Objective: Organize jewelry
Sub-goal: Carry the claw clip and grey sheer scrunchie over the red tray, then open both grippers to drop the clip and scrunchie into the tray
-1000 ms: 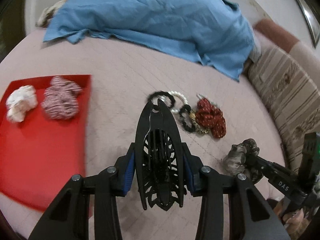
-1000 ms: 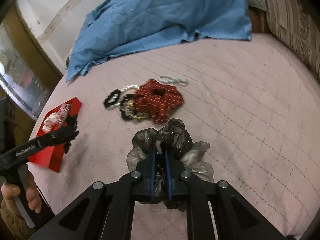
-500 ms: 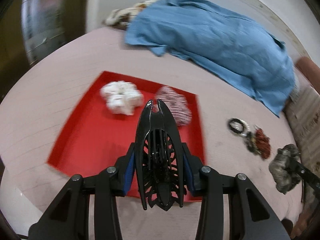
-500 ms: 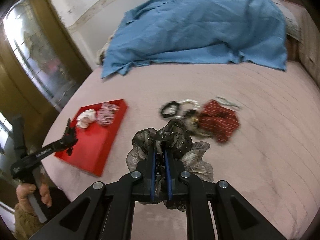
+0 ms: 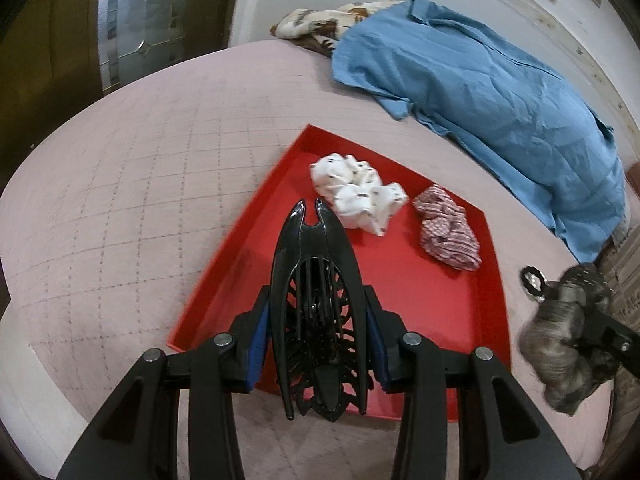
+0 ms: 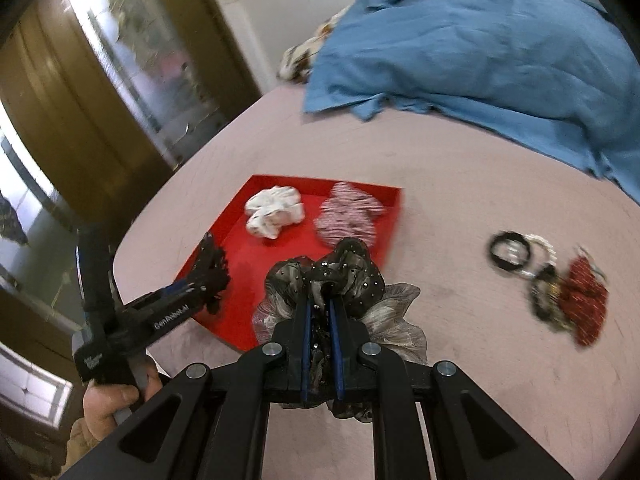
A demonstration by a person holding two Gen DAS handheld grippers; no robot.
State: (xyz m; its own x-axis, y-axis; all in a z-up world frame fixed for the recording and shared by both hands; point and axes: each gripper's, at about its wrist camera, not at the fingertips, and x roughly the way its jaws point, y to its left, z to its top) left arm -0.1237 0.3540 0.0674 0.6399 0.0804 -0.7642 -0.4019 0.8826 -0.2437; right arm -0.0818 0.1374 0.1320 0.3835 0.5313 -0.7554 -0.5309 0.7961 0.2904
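Observation:
My left gripper point(image 5: 316, 320) is shut on a black claw hair clip point(image 5: 318, 280) and holds it over the near left part of the red tray point(image 5: 432, 304). The tray holds a white scrunchie point(image 5: 360, 194) and a red-and-white striped scrunchie point(image 5: 448, 232). My right gripper point(image 6: 320, 312) is shut on a grey-black sheer scrunchie point(image 6: 332, 280), just right of the tray's near corner point(image 6: 224, 320). It also shows at the right of the left wrist view point(image 5: 568, 328). A red scrunchie point(image 6: 584, 300), black bracelet point(image 6: 510, 250) and pearl bracelet point(image 6: 544, 246) lie on the pink bedspread.
A blue shirt point(image 5: 500, 92) lies crumpled at the back of the bed point(image 5: 140, 184). A patterned cloth point(image 5: 316, 24) sits behind it. A glass-panelled wooden door point(image 6: 100, 92) stands to the left, beyond the bed's edge.
Both grippers have swung left toward the red tray. The hair clip is now over the tray, and the grey scrunchie has come up beside the tray's near corner.

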